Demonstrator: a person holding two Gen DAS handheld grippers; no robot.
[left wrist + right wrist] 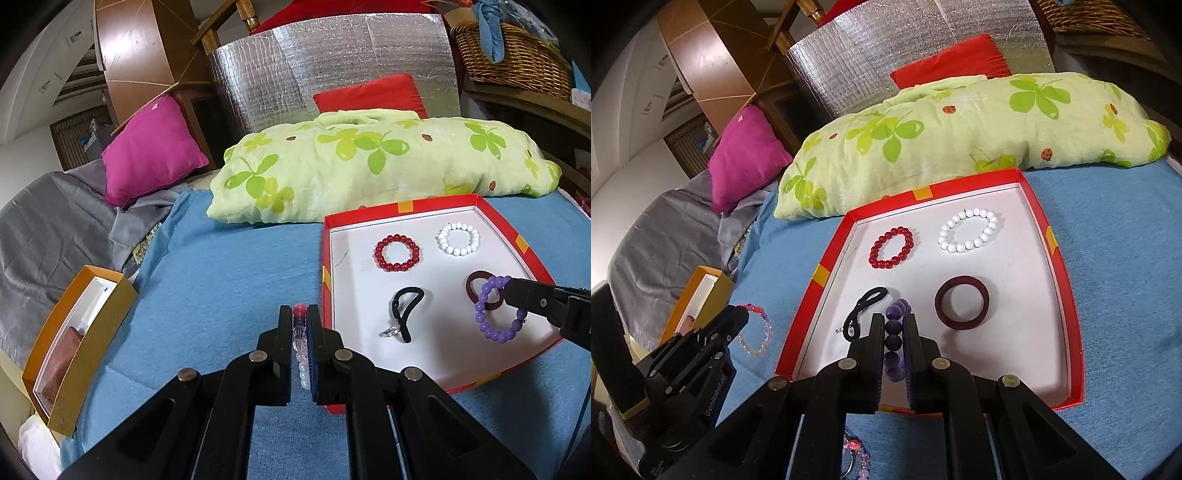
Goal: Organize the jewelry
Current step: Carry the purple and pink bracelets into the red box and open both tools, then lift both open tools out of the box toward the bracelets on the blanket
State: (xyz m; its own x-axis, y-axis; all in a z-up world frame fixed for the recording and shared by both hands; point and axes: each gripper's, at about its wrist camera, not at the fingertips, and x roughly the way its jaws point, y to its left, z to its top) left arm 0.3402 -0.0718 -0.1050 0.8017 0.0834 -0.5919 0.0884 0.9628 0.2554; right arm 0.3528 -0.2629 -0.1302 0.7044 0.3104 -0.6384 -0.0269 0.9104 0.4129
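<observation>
A red tray (327,258) (1071,295) with a white floor lies on the blue blanket. In it are a red bead bracelet (397,253) (892,247), a white bead bracelet (458,239) (967,229), a maroon ring band (472,282) (962,307) and a black hair tie (406,310) (866,312). My left gripper (298,317) is shut on a pink and clear bead bracelet (300,343) (755,328), left of the tray. My right gripper (894,325) (511,288) is shut on a purple bead bracelet (895,336) (495,314), held over the tray's near part.
An orange box (74,347) (701,302) lies at the left edge of the blanket (229,280). A green leaf-print pillow (369,166) (960,133) lies behind the tray. A magenta cushion (151,151) and grey cloth (48,229) are far left. More pink beads (855,454) lie near me.
</observation>
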